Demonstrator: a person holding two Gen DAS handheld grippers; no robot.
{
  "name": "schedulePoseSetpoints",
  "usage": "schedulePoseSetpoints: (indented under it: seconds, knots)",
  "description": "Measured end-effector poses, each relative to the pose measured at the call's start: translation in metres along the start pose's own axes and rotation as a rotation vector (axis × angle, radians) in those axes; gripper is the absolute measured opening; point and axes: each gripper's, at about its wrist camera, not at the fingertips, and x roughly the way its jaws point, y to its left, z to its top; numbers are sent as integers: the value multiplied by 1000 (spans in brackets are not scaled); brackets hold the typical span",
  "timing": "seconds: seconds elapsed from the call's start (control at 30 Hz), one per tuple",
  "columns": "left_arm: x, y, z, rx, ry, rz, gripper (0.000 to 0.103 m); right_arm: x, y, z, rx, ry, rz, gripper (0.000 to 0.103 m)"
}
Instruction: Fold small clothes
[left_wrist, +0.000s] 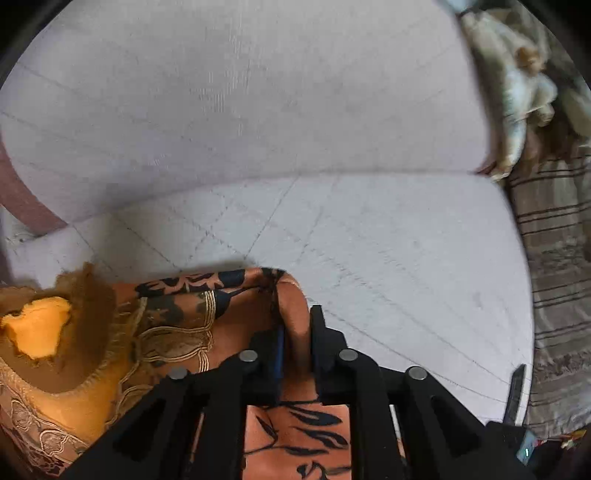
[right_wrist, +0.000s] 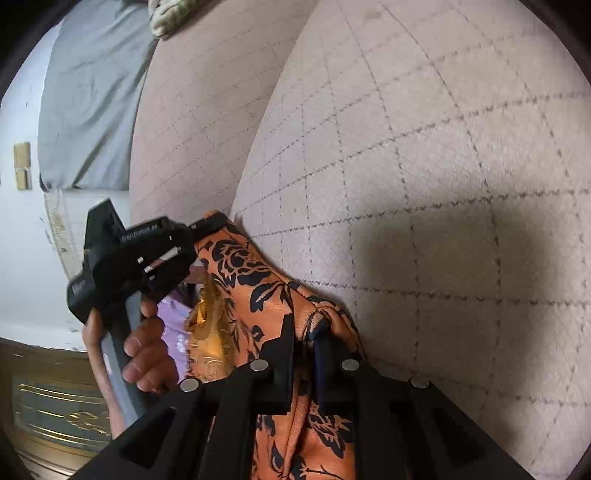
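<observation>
An orange garment with a black floral print (left_wrist: 207, 325) hangs between both grippers above a pale quilted sofa. My left gripper (left_wrist: 297, 332) is shut on a fold of the garment. My right gripper (right_wrist: 306, 339) is shut on another edge of the same garment (right_wrist: 258, 288). The left gripper (right_wrist: 207, 225), held by a hand, shows at the left of the right wrist view, pinching the cloth's far corner. A golden sheer trim with embroidery (left_wrist: 88, 332) shows on the cloth's left side.
The quilted sofa seat (left_wrist: 369, 240) and backrest (left_wrist: 240, 92) fill the background. Striped and pale fabrics (left_wrist: 554, 240) lie at the sofa's right end. A grey cloth (right_wrist: 92, 92) hangs over the sofa's far side, and a wooden cabinet (right_wrist: 55, 406) stands low on the left.
</observation>
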Motion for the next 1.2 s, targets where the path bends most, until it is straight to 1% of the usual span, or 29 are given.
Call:
schedulePoseSetpoints:
  seconds: [0.03, 0.1, 0.13, 0.17, 0.2, 0.23, 0.27, 0.33, 0.4, 0.43, 0.47, 0.5, 0.53, 0.6, 0.63, 0.67, 0.7, 0.73, 0.77, 0.8, 0.83, 0.87, 0.97, 1.0, 1.03, 1.07, 1.13, 1.17, 1.2]
  knots:
    - [-14, 3, -5, -2, -27, -18, 43, -4, 0, 0, 18, 2, 11, 12]
    - [-51, 9, -13, -11, -104, -4, 67, -15, 13, -2, -30, 3, 22, 15]
    - [-71, 12, -19, -11, -147, -4, 68, -20, 19, -3, -51, 5, 11, 20]
    - [-86, 15, -20, -5, -174, -10, 68, -25, 24, -5, -60, 0, 19, 28]
    - [-102, 16, -26, -2, -187, -7, 68, -30, 28, -6, -70, -1, 32, 32]
    - [-111, 17, -33, -4, -191, 9, 68, -28, 35, -6, -81, -4, 25, 38]
    - [-120, 20, -37, -4, -190, 27, 68, -31, 39, -9, -100, -17, 0, 46]
    - [-123, 10, -42, 1, -201, 43, 68, -35, 39, -13, -124, -41, -24, 65]
    - [-111, -5, -43, 29, -195, 81, 68, -29, 34, -2, -125, -51, -60, 65]
    - [-97, -17, -33, 40, -179, 102, 68, -25, 32, 2, -95, -50, -71, 65]
    - [-86, -18, -31, 44, -156, 102, 68, -22, 24, 5, -39, -37, -28, 65]
    - [-70, -21, -26, 38, -127, 84, 68, -19, 19, 7, -6, -20, 21, 64]
    - [-56, -24, -21, 27, -104, 68, 68, -18, 19, 6, 8, -2, 62, 61]
    - [-31, -26, -11, 9, -69, 46, 67, -15, 23, 5, 12, 16, 81, 52]
    - [-18, -28, -4, 2, -48, 49, 67, -14, 25, 4, 17, 21, 87, 48]
    - [-8, -29, 2, -4, -38, 64, 66, -10, 27, 6, 18, 18, 92, 41]
    - [3, -30, 7, 1, -30, 79, 57, -7, 26, 10, 13, 21, 96, 38]
    - [10, -29, 11, 6, -20, 106, 36, -2, 27, 10, 9, 22, 88, 33]
    - [19, -28, 16, -1, -4, 145, 19, -1, 26, 11, 6, 9, 61, 23]
    - [30, -23, 22, -28, 22, 152, 7, 5, 28, 10, 0, 4, 48, 17]
    - [34, -21, 25, -43, 33, 139, 7, 9, 28, 10, -9, 9, 35, 7]
    - [34, -21, 27, -48, 34, 126, 6, 8, 28, 11, -14, 0, 15, 6]
    - [20, -28, 33, -10, -26, 52, 6, -4, 31, 13, -20, -51, 7, 4]
    - [16, -25, 35, -23, -51, 29, 6, -10, 34, 13, -31, -73, 6, 4]
    - [19, -22, 34, -42, -56, 29, 6, -16, 35, 13, -36, -91, 6, 4]
    - [26, -19, 32, -52, -39, 46, 7, -17, 34, 14, -38, -105, -11, 4]
    - [45, -15, 28, -42, 23, 100, 9, -6, 27, 13, -32, -69, -43, 4]
    - [41, -14, 25, -29, 8, 93, 9, -6, 25, 13, -18, -62, -35, 5]
    - [34, -13, 24, -24, -5, 81, 12, -8, 25, 13, -6, -54, -26, 7]
